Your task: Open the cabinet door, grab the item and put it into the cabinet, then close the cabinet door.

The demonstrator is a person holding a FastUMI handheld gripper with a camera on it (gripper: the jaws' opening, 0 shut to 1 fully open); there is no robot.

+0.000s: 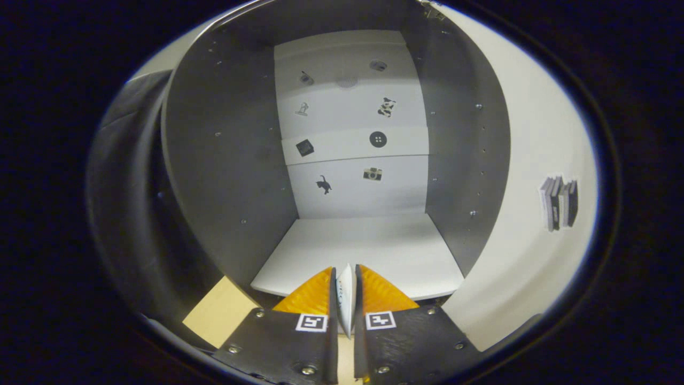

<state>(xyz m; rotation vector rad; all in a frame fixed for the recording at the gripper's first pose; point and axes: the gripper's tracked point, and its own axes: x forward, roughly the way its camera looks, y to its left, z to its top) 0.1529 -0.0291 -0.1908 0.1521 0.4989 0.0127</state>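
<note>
The gripper (346,289) has its two fingers drawn close together and clamped on a thin white item (346,299), which stands on edge between them, its narrow top poking up just past the fingertips. Both fingers press against its flat sides. The item is held just over the front edge of the cabinet floor (368,246), a pale board that runs back to the rear wall. The cabinet (224,160) stands open, its grey side walls dotted with small screws and shelf-pin holes. The back panel (352,117) is white and carries small dark stickers, among them a cat, a camera and a round button. To the right, the open door (534,160) swings outward, showing a sticker of books (558,203). Below the cabinet's front left corner lies a tan wooden surface (219,313).
</note>
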